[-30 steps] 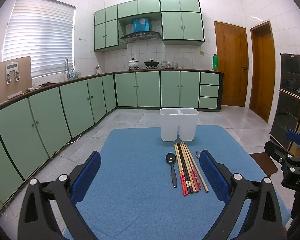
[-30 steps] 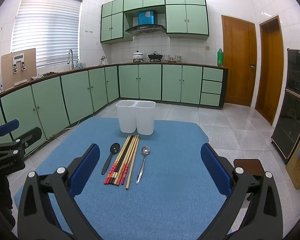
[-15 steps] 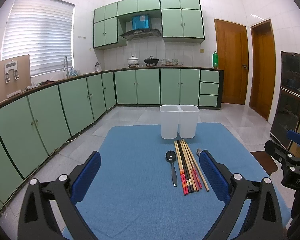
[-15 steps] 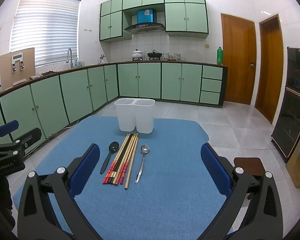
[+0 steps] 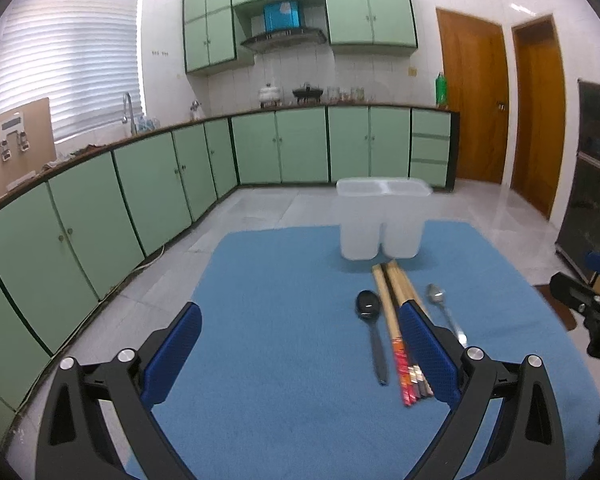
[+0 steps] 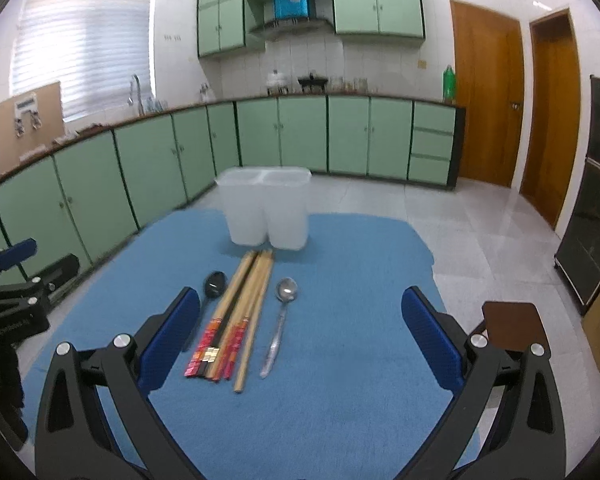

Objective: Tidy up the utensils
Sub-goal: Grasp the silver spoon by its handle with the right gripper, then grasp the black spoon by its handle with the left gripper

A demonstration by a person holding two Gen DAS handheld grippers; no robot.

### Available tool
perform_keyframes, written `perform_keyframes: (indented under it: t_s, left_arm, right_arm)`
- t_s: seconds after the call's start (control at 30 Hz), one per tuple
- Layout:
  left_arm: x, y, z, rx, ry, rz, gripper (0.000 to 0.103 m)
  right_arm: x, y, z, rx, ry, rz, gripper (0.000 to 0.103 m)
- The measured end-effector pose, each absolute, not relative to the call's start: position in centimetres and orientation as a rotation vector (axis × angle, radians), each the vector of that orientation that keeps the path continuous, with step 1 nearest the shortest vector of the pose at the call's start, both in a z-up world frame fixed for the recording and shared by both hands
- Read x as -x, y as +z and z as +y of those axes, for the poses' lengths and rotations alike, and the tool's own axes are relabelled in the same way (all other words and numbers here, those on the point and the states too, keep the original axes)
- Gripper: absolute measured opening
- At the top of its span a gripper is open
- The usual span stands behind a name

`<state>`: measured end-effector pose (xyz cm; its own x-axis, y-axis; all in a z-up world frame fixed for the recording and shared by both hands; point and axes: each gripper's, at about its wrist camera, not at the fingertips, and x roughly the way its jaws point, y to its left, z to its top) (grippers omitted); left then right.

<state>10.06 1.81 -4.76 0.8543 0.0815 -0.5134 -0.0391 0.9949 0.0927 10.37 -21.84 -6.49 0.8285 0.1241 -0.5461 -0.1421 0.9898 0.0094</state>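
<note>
A bundle of wooden chopsticks with red-patterned handles [image 6: 236,318] lies lengthwise on a blue cloth-covered counter [image 6: 340,380], its tips pointing at a translucent white two-compartment plastic holder [image 6: 266,210] that stands upright just beyond them at the far side. A black plastic spoon [image 6: 213,286] rests just left of the bundle, bowl toward the holder, and a shiny metal spoon [image 6: 282,318] lies just right of it, apart from the sticks. Both holder compartments look empty from this angle.

The right claw [image 6: 300,340] hovers above the near part of the cloth, its blue-padded fingers [image 6: 170,338] spread wide and released, gripping nothing; the utensils sit between and ahead of them. The left claw [image 5: 300,354] hangs to the left of the row, likewise spread and empty, its right pad in front of the chopstick handles in the left wrist view.

Beyond the counter, pale green kitchen cabinets [image 6: 160,160] curve along the left and far walls, with two brown wooden doors [image 6: 516,100] at far right.
</note>
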Motion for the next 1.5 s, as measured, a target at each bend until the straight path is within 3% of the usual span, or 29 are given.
perform_keyframes:
  t_s: [0.47,0.5,0.6,0.67,0.87,0.93,1.5]
  left_arm:
    - [-22.4,-13.1,2.2,-0.078,0.076,0.782,0.097]
    - [-22.6,-13.4,2.3,-0.077,0.077,0.79,0.097]
    - [-23.1,-14.2,2.2,-0.075,0.077,0.808,0.097]
    - [-23.4,-14.5,2.2,-0.075,0.074,0.818,0.097]
    - [-24.0,-14.9,1.1,-0.074,0.041,0.833,0.096]
    - [-24.4,-15.1,0.4,-0.074,0.017,0.842,0.096]
    - [-26.1,-17.4,-3.0,-0.124,-0.07,0.957,0.098]
  right_arm:
    - [-23.7,-14.2,-20.2,0.015,0.16,0.866,0.096]
    - [-24.2,-14.7,-20.0,0.013,0.164,0.878,0.094]
    - [-25.3,-15.9,-19.2,0.023,0.17,0.917,0.073]
    - [-25.9,-16.5,-18.8,0.012,0.184,0.946,0.069]
    - [-26.3,-17.3,-17.8,0.051,0.197,0.94,0.044]
    - [-26.2,-17.3,-17.5,0.061,0.215,0.93,0.028]
    - [-26.5,-16.3,-19.4,-0.006,0.229,0.942,0.028]
